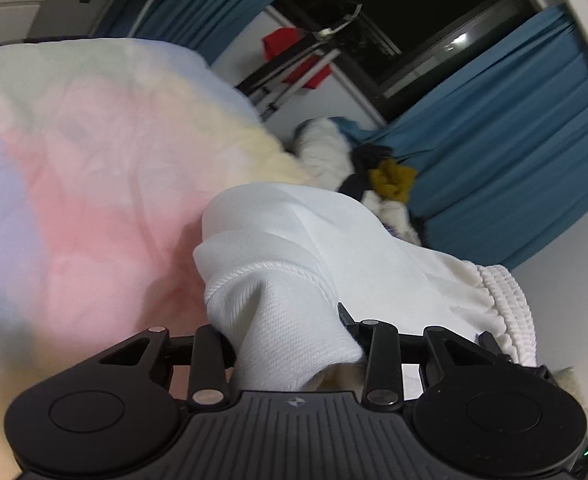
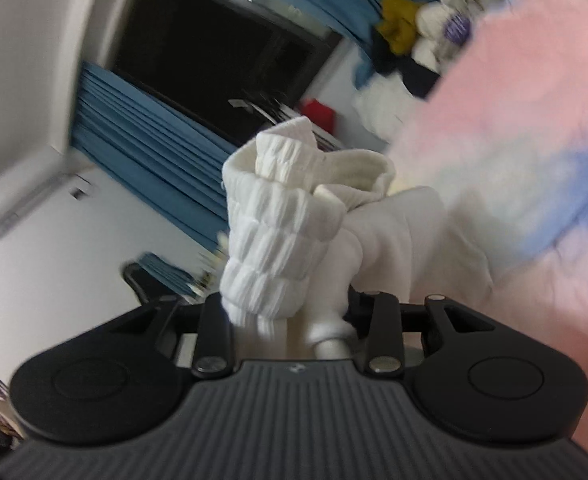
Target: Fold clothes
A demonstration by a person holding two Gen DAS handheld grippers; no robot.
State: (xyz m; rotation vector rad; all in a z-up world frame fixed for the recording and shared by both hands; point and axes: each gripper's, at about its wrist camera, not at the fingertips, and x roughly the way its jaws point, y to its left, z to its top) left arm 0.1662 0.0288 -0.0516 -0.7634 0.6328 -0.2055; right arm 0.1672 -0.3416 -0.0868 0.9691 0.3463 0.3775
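White garment [image 1: 318, 248] bunched between both tongs | left tongs [image 1: 294, 344] clamp its fabric | right tongs [image 2: 294, 316] clamp its ribbed cuff [image 2: 269, 248]

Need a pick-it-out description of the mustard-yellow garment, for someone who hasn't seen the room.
Start at the blue curtain beside the dark window. At its foot lies a pile of clothes past the pastel blanket. The mustard-yellow garment sits crumpled there, the only yellow piece among white and dark ones.
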